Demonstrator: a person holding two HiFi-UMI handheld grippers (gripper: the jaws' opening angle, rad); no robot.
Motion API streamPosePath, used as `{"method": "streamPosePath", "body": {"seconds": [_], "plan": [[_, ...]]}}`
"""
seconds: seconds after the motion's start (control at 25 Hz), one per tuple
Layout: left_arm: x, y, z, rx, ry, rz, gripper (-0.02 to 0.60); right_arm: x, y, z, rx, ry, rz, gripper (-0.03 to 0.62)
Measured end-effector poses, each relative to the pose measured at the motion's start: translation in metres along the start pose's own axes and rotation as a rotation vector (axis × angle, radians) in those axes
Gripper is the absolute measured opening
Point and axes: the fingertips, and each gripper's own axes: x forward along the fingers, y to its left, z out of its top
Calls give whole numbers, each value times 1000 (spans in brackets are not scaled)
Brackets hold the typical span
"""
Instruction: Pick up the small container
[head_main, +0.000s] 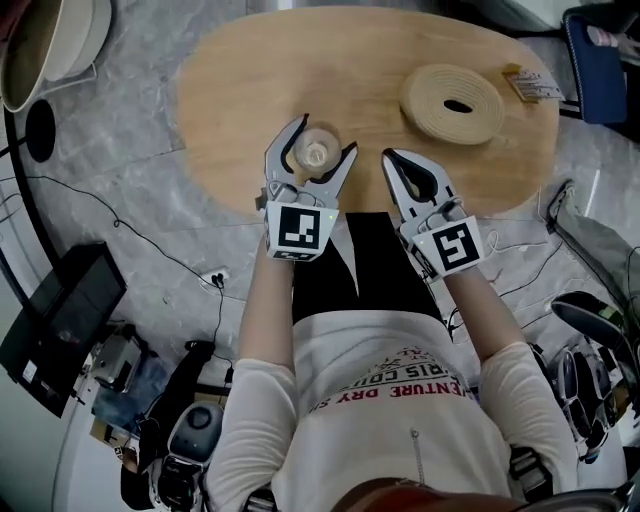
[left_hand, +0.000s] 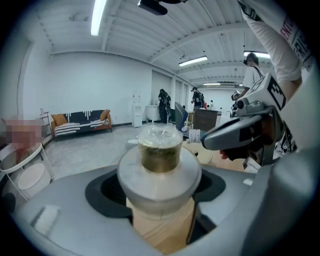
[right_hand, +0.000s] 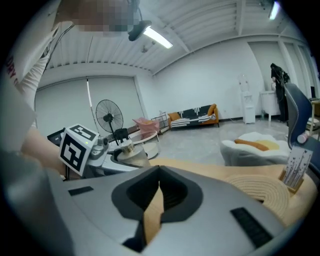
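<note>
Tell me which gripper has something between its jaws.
The left gripper: the small container stands between its parted jaws. The right gripper has its jaws together with nothing between them.

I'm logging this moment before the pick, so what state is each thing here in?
small container: upright on the table, between the left tool's jaws.
left tool: jaws apart around the container, with gaps on both sides.
right tool: jaws together, nothing between them.
woven coil: lying flat on the table, apart from both tools.
</note>
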Motion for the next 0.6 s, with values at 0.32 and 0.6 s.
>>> {"method": "streamPosePath", "body": {"seconds": [0.32,0.6], "plan": [[-72,7,119,78,-96,-7,341,-45,28,97,-60,-118,-31,8],[-131,-3,204,94,-195,10,341,-94,55,162,-113,-171,-30,8]]}}
